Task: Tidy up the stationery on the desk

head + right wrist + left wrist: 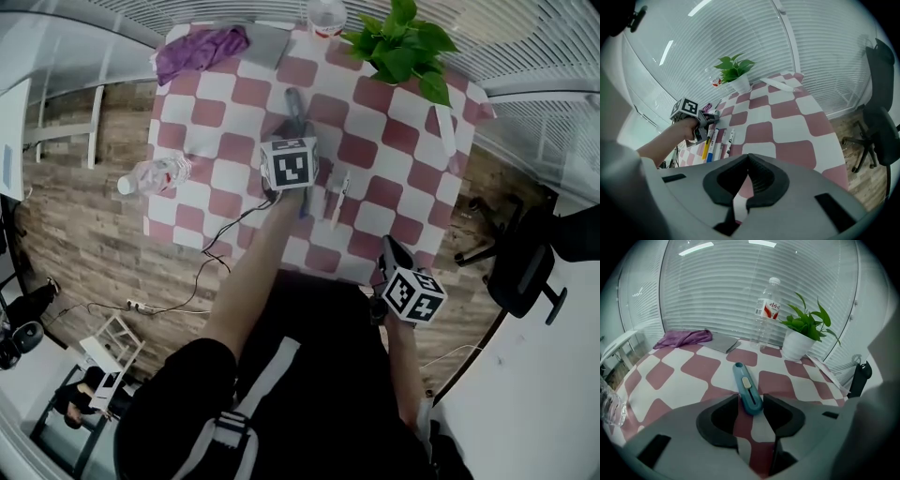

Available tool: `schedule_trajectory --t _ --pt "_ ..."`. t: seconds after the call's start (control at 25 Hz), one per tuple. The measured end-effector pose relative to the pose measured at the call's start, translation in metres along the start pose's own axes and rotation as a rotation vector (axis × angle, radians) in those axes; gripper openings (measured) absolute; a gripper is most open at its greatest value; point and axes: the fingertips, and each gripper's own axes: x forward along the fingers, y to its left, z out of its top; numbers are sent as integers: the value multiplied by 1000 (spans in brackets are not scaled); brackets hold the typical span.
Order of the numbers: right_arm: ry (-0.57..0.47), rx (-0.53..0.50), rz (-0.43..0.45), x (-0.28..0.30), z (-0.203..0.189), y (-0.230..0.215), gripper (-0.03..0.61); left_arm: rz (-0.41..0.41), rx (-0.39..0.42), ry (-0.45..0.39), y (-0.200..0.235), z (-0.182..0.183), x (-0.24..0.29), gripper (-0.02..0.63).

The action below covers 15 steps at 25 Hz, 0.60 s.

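In the head view, the left tool is seen reaching over the checked table, with its tips at the near end of a teal utility knife that lies flat near the table's middle. A row of pens is laid side by side just beside that tool, toward the near edge. The right tool is held at the near edge, apart from every item. In the left gripper view, the left tool's jaws are found spread, with the knife's near end lying on the table between them; the pads are not seen pressing on it. A potted plant, an upright water bottle and a purple cloth are noted along the far edge. In the right gripper view, the right tool's jaws are found pressed together with nothing between them, and the pens are seen on the table beside the left tool.
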Motion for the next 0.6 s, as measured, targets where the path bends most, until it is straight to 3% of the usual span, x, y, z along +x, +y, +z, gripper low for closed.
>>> schedule_trajectory --t 0.36,0.6 --pt "-1 15 5 4 2 13 21 -24 3 33 7 0 -3 161" --pt "-8 23 11 9 0 30 21 -86 43 55 16 -4 -21 155"
